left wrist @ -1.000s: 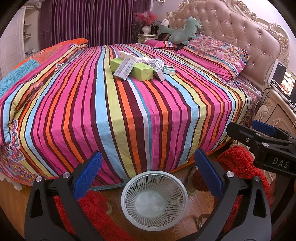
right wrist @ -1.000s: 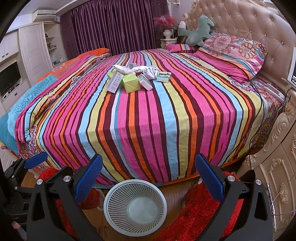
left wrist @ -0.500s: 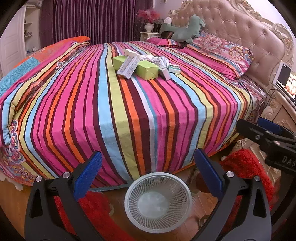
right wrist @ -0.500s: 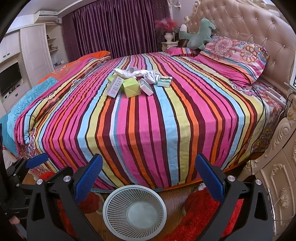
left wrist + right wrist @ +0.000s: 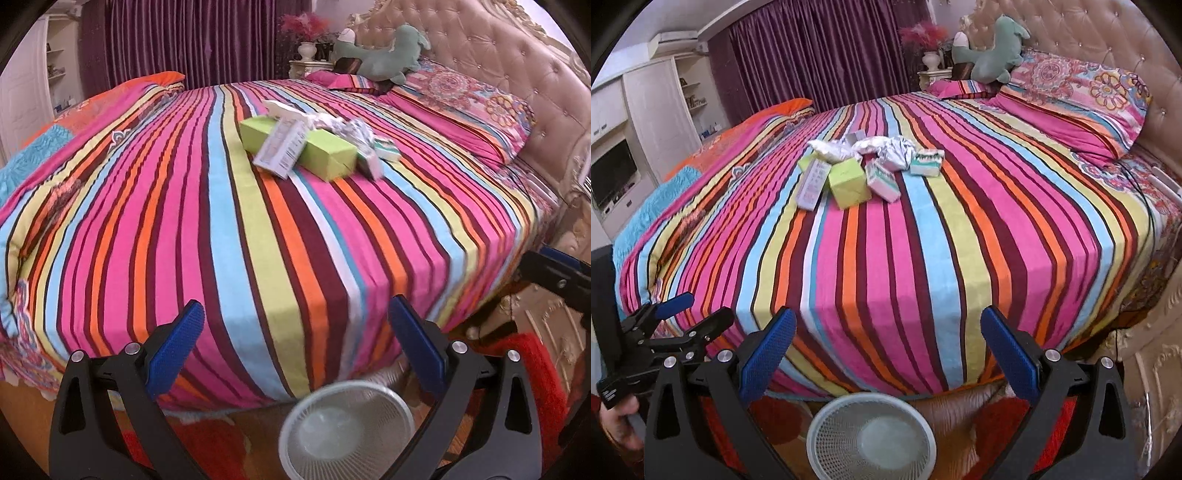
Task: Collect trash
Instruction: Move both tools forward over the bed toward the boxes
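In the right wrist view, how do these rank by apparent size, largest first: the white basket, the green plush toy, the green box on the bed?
1. white basket, though it is nearest the camera
2. green plush toy
3. green box

no text can be read. dark print is seen on the flat white box (image 5: 282,149) leaning on the green box (image 5: 325,157), and green lettering on the small white cartons (image 5: 925,162) on the bed (image 5: 923,240), but all of it is too small and blurred.
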`<action>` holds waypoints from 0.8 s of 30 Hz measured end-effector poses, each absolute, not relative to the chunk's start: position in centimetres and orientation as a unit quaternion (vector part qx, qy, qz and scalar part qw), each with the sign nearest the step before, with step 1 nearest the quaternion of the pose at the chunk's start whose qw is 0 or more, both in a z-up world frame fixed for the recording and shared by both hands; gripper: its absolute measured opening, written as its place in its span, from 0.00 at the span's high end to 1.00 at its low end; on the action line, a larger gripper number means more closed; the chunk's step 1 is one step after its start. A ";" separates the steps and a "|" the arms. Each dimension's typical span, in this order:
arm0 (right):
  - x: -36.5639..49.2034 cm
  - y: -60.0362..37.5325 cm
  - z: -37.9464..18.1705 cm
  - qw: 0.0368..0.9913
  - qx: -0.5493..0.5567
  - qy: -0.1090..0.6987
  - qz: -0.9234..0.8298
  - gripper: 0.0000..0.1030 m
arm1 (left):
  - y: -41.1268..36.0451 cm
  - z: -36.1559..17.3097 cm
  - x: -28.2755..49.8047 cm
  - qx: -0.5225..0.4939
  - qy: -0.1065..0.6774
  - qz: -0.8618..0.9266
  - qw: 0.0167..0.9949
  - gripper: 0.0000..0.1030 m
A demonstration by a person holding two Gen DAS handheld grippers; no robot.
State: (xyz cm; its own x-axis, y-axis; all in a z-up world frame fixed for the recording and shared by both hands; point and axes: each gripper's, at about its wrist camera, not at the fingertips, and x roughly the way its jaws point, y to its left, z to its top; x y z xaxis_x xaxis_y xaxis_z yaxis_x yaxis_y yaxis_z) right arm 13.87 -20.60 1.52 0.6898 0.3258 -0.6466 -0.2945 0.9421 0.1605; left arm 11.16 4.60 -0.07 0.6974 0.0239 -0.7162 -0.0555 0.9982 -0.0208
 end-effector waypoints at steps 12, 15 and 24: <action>23.4 -19.5 1.7 0.910 0.047 0.376 0.168 0.07 | 8.4 0.6 21.8 0.001 0.373 0.019 0.928 0.06; 26.0 -19.0 1.5 0.904 0.054 0.385 0.177 0.07 | 9.3 0.4 24.4 0.002 0.375 0.013 0.927 0.06; 31.6 -17.3 0.6 0.891 0.051 0.406 0.198 0.07 | 10.1 -0.8 31.9 0.011 0.391 -0.021 0.920 0.06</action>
